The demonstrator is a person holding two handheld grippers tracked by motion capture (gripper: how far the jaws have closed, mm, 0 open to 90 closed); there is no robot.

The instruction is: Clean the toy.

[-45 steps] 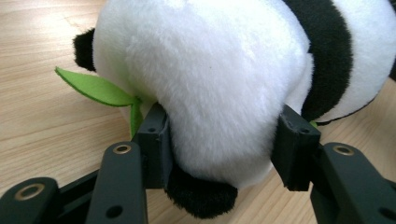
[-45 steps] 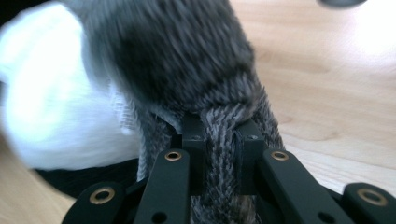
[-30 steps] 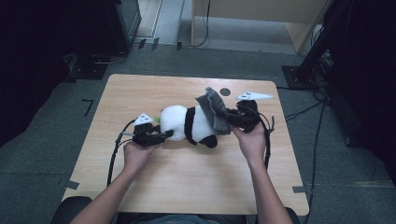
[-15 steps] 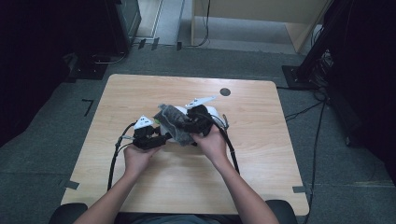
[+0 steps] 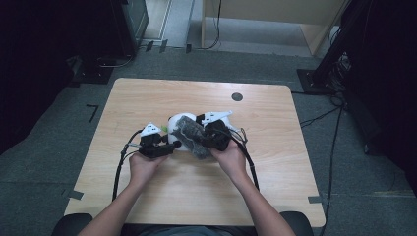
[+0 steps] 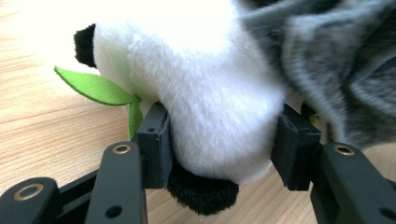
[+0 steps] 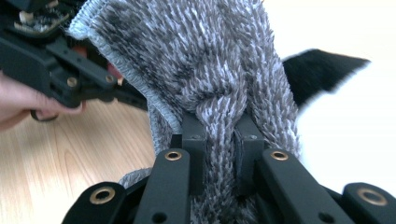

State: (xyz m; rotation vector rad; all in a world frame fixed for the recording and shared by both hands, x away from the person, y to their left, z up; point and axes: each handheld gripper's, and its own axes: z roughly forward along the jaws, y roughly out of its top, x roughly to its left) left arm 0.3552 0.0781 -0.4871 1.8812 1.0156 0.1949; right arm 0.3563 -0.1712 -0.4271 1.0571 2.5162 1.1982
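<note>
Plush panda [image 6: 210, 98]: clamped by left gripper [image 6: 224, 144]; grey cloth [image 7: 219, 70], pinched by right gripper [image 7: 219, 140], draped at panda's 3 o'clock

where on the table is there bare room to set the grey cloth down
The table is bare along the far edge either side of the dark round mark, down the right side past the right gripper, and on the left beyond the left gripper. The middle is crowded: panda plush, grey cloth, both hands.
</note>
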